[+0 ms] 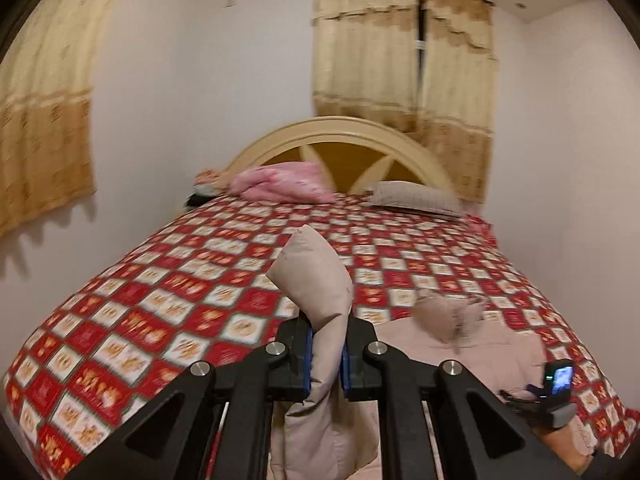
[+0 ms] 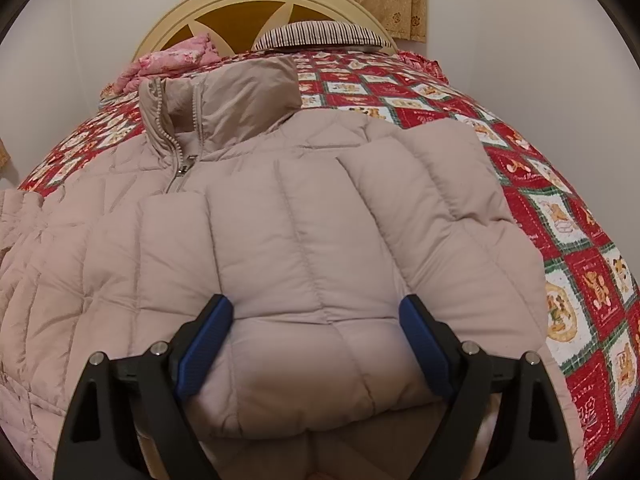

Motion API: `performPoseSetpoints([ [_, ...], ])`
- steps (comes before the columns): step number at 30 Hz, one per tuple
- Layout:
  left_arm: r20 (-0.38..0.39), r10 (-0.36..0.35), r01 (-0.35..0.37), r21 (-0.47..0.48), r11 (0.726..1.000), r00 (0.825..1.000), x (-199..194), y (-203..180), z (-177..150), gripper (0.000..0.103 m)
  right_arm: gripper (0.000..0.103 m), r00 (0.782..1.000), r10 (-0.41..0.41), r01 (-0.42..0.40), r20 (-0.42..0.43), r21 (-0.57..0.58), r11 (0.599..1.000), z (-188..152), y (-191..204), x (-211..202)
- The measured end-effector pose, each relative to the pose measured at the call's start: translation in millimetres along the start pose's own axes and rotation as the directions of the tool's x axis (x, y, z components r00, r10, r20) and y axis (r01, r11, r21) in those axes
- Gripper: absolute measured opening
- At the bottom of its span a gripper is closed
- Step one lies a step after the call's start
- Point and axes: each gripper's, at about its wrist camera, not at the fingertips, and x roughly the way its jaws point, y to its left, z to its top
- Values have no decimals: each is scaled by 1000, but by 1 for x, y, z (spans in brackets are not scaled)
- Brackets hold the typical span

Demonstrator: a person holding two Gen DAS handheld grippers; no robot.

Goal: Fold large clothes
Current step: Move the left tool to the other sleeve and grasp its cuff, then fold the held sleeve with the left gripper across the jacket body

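Observation:
A beige quilted puffer jacket [image 2: 312, 216] lies on the red checked bedspread [image 2: 560, 208], collar [image 2: 224, 100] toward the headboard, its right sleeve folded over the chest. My right gripper [image 2: 316, 344] is open, its blue pads [image 2: 206, 346] on either side of the folded sleeve's cuff end, low over the jacket. In the left wrist view my left gripper [image 1: 326, 354] is shut on a fold of the jacket [image 1: 320, 280] and holds it lifted above the bed; the rest of the jacket [image 1: 472, 344] lies to the right. The right gripper's device [image 1: 556, 388] shows at lower right.
A pink bundle of cloth [image 1: 280, 182] and a striped pillow [image 1: 416, 196] lie by the arched headboard [image 1: 340, 136]. Curtains [image 1: 400, 64] hang behind. Walls flank the bed on both sides. Bare bedspread [image 1: 160, 300] stretches left of the jacket.

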Motion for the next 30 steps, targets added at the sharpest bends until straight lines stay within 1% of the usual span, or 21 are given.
performPoseSetpoints([
  [4, 0, -52, 52, 46, 998, 999, 6, -34, 7, 9, 90, 1000, 11, -11, 2, 4, 1000, 0, -1, 0],
  [9, -20, -126, 127, 92, 988, 992, 22, -80, 10, 9, 91, 1000, 24, -24, 7, 8, 1000, 0, -3, -1],
  [14, -62, -201, 207, 124, 970, 978, 42, -131, 0, 9, 92, 999, 38, -38, 16, 19, 999, -1, -4, -3],
  [18, -106, -240, 253, 138, 958, 965, 63, -165, -16, 9, 92, 999, 47, -47, 19, 25, 999, -1, -5, -3],
  [23, -176, -256, 283, 144, 948, 950, 100, -202, -39, 9, 92, 998, 58, -59, 23, 32, 998, -1, -7, -4],
  [25, -208, -268, 299, 139, 944, 941, 115, -215, -49, 9, 92, 998, 65, -66, 26, 38, 997, -1, -8, -4],
  [28, -234, -256, 297, 160, 941, 938, 131, -235, -65, 9, 93, 997, 71, -72, 28, 43, 996, -1, -9, -4],
  [30, -262, -253, 301, 163, 940, 932, 145, -246, -77, 9, 93, 997, 73, -74, 28, 43, 996, -2, -9, -5],
])
